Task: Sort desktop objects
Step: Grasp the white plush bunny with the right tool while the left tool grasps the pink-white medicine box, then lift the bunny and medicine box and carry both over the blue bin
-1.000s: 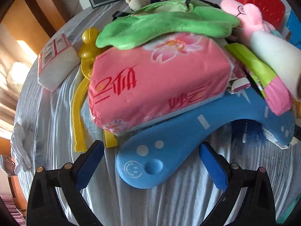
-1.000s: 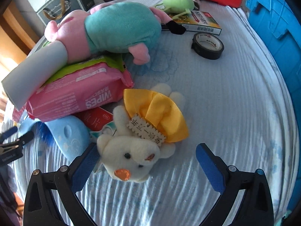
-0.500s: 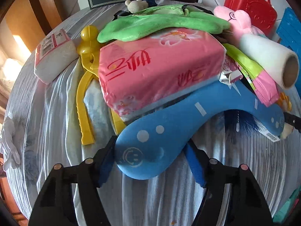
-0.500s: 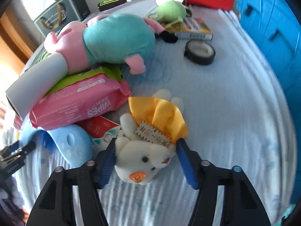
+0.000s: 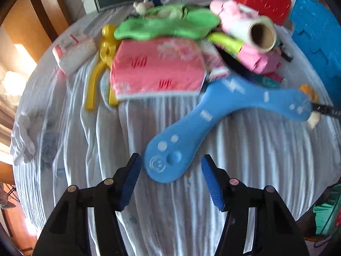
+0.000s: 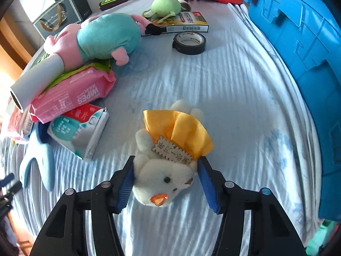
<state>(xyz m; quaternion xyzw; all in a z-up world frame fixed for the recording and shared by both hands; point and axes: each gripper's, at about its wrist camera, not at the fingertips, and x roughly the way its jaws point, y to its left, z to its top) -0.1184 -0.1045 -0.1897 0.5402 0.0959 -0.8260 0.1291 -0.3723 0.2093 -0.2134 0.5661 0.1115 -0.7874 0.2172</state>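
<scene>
The right claw (image 6: 165, 183) grips the white plush duck (image 6: 162, 181), just beside the wipes pack (image 6: 74, 95). The left claw (image 5: 170, 176) is closing around the blue curved toy's (image 5: 191, 132) end; whether its pads touch is unclear.

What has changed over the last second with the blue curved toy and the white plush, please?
The left gripper closed around the blue curved toy's end and dragged it from under the pink tissue pack; its jaws are closing. The right gripper took hold of the white plush. The wipes pack and black tape roll stayed put.
</scene>
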